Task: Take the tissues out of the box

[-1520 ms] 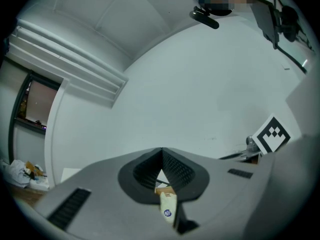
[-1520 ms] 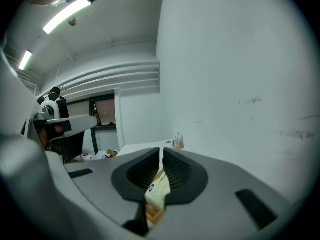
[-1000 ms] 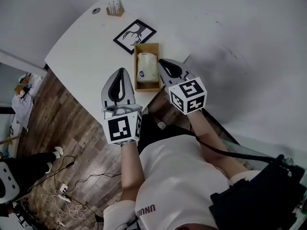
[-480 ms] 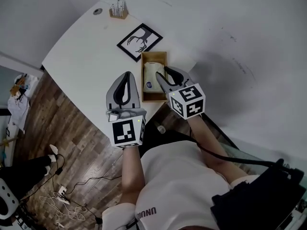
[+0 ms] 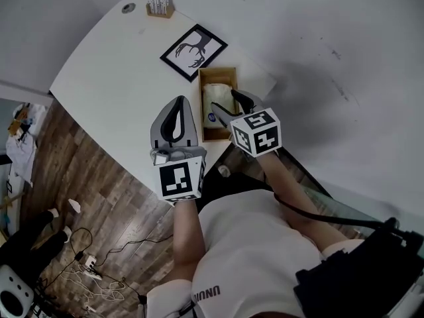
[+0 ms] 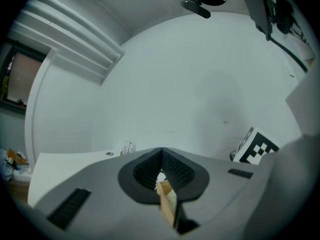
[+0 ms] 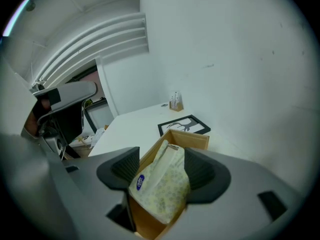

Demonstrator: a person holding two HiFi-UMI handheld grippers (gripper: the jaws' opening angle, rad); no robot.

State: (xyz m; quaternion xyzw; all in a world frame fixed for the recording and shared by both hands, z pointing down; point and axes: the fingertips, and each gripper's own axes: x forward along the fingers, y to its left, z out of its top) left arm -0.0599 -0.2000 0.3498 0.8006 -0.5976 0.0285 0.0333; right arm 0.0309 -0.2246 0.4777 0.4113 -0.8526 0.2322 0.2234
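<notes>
A wooden box [image 5: 228, 75] lies open on the white table [image 5: 112, 71], with a yellow-patterned tissue pack [image 5: 213, 97] inside. My right gripper [image 5: 230, 106] hangs over the near end of the box, its jaws opening. In the right gripper view the tissue pack [image 7: 160, 186] stands between the spread pads [image 7: 122, 166] of the right gripper [image 7: 162, 156], inside the box [image 7: 192, 139]; the pads do not press on it. My left gripper [image 5: 177, 105] is shut and empty just left of the box. In the left gripper view the left gripper [image 6: 161, 151] shows a box edge [image 6: 167, 206] beyond its jaws.
A framed black antler picture [image 5: 193, 48] lies just beyond the box. A small holder with white items [image 5: 159, 6] and a round grommet [image 5: 128, 8] sit at the table's far end. The table edge runs close to me, with wooden floor [image 5: 99, 197] and cables to the left.
The right gripper has moved from the box's right side to over it, and its jaws have gone from shut to wide around the tissue pack. The left gripper has stayed beside the box.
</notes>
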